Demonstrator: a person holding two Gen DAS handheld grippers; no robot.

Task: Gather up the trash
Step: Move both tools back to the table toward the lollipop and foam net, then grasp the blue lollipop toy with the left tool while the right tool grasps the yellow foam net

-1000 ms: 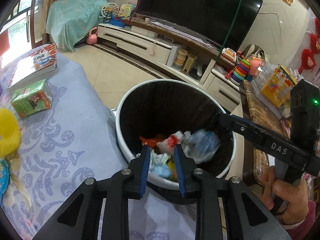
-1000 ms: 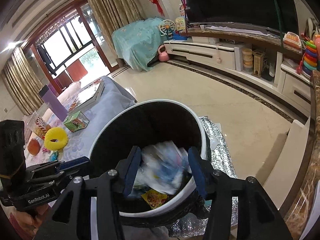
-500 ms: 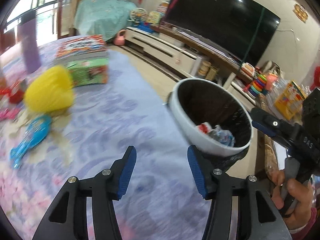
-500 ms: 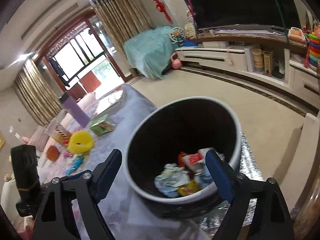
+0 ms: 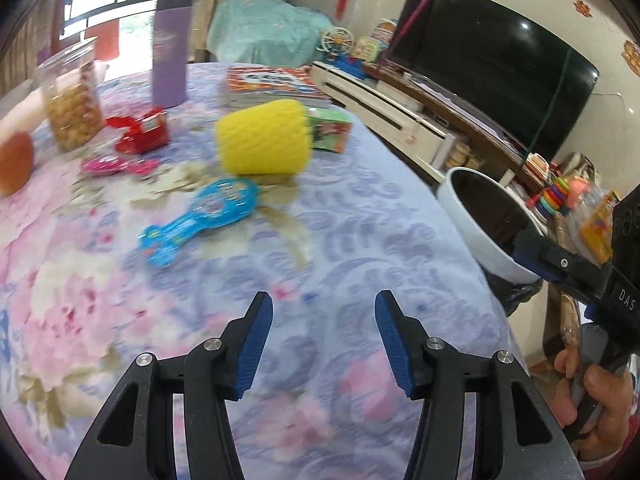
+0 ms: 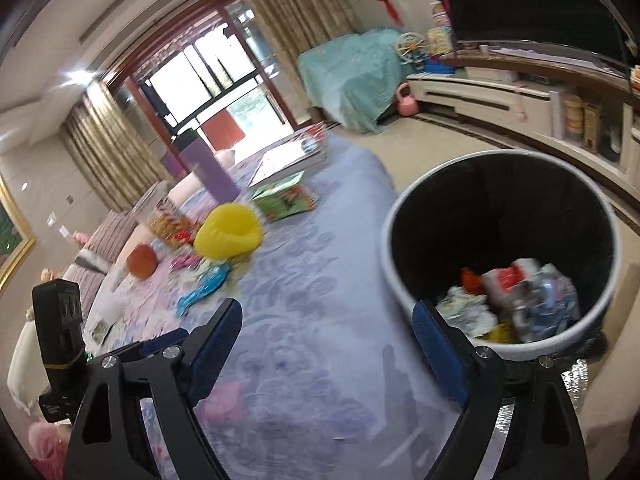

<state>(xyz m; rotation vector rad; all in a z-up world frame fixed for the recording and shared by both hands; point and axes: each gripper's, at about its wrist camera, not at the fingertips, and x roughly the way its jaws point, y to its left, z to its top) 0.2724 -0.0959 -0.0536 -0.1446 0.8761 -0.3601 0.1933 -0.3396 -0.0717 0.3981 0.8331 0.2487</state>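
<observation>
A white bin (image 6: 500, 256) with a black liner stands beside the table and holds crumpled wrappers (image 6: 516, 300); in the left wrist view the bin (image 5: 480, 224) is at the right. My left gripper (image 5: 324, 340) hangs open and empty over the flowered tablecloth (image 5: 360, 216). Ahead of it lie a blue wrapper (image 5: 200, 216), a pink wrapper (image 5: 116, 166), a red wrapper (image 5: 140, 132) and a yellow cup-shaped thing (image 5: 262, 142). My right gripper (image 6: 328, 348) is open wide and empty, over the table edge next to the bin.
A cookie jar (image 5: 70, 96), a purple box (image 5: 170, 48), a green carton (image 5: 330, 130), books (image 5: 272, 84) and an orange fruit (image 5: 14, 162) stand on the table. A television and a low cabinet (image 5: 400, 120) line the far wall. A hand (image 5: 596, 396) holds the right gripper's handle.
Both grippers opened over the bin and dropped their trash in. Both then swung away from the bin toward the table, the left one farther.
</observation>
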